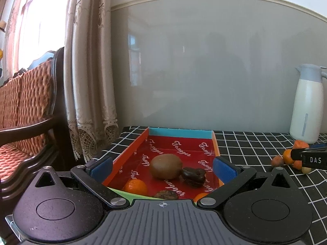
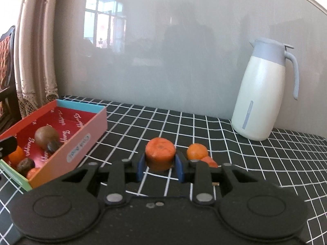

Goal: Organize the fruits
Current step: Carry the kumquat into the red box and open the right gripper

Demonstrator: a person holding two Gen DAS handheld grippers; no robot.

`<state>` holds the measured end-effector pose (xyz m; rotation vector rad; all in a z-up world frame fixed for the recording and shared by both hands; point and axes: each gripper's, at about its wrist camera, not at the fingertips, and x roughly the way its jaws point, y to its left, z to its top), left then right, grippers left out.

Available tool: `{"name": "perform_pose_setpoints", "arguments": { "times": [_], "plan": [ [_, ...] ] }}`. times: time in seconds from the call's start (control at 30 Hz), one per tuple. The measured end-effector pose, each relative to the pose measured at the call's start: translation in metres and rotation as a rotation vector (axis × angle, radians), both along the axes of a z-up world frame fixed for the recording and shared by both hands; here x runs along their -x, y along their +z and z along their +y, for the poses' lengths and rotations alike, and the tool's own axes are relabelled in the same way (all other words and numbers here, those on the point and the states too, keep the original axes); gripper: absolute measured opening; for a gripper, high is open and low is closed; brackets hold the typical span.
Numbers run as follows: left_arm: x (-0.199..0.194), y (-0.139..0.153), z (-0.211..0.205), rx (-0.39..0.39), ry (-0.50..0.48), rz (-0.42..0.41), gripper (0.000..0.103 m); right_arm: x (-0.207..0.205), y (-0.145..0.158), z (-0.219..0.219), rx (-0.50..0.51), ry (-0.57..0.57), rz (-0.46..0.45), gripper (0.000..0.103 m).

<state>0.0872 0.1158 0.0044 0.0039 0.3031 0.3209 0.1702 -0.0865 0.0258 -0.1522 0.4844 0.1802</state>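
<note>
Your right tool (image 2: 159,163) pinches orange chunk (image 2: 160,156) tight, lifted above surface (image 2: 204,130). Left tool (image 1: 162,165) spread wide, empty, over box (image 2: 87,130). Carry chunk level to box, lower beside kiwi (image 2: 46,136), then release gently.

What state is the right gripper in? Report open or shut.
Shut on the orange carrot chunk: the right gripper has its blue pads pressing both sides, lifted clear of the checked tablecloth.
</note>
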Motion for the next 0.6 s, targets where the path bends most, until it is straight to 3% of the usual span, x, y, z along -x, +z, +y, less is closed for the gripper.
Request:
{"name": "perform_pose_setpoints", "arguments": {
  "times": [0.6],
  "plan": [
    [0.015, 0.001, 0.052, 0.003, 0.097, 0.008, 0.103, 0.011, 0.001, 0.084, -0.021, 0.166, -0.021, 0.029]
  ]
}}
